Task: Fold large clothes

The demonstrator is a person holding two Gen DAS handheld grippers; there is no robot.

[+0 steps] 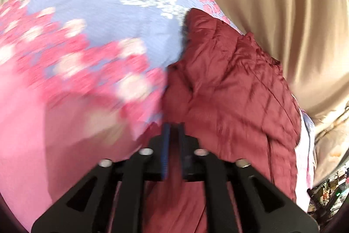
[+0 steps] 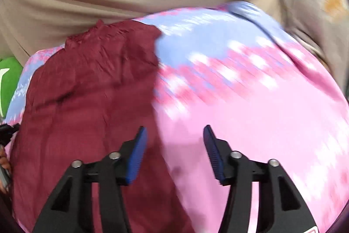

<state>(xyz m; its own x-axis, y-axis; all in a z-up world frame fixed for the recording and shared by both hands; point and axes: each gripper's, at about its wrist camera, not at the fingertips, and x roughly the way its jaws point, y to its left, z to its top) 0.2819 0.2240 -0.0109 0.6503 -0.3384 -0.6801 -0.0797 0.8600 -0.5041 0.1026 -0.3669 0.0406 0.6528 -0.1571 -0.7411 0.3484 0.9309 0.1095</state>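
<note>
On the flowered sheet (image 2: 250, 102) lies a maroon jacket (image 2: 87, 91). The right gripper (image 2: 173, 134) gapes empty above both. The left gripper (image 1: 173, 130) stands slightly apart, gripping nothing.

The left gripper (image 1: 173, 130) hangs over a red jacket (image 1: 229, 84), its jaws a little apart. The jacket lies on a pink and blue sheet (image 1: 76, 58).
</note>
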